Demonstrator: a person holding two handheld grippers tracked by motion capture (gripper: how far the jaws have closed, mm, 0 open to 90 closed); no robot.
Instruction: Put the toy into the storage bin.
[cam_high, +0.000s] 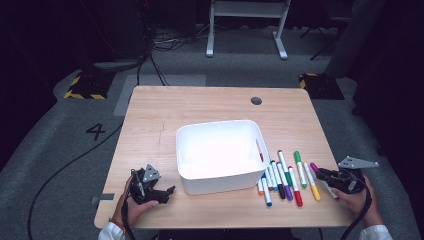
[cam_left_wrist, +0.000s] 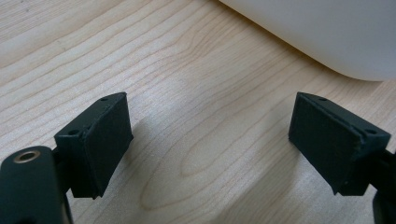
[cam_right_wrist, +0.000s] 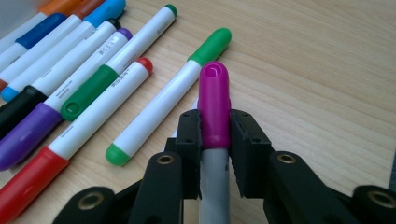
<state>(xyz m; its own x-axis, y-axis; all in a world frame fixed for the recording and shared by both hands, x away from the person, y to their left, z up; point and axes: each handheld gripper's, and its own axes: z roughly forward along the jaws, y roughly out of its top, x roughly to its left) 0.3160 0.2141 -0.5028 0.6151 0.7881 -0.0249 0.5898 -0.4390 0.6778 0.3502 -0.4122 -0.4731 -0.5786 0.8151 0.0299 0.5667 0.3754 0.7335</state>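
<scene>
Magenta marker (cam_right_wrist: 214, 102) in right claw (cam_right_wrist: 214, 128)

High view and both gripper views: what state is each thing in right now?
White bin: upright, with one red marker against its right wall.
Magenta marker: capped, clamped between the right gripper jaws.
Row of markers: capped, lying flat on the table beside the bin.
Left gripper: jaws open, nothing between them, low over the table near the bin.

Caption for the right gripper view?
Right tongs shut on a magenta-capped marker beside a row of markers on the wooden table.
</scene>
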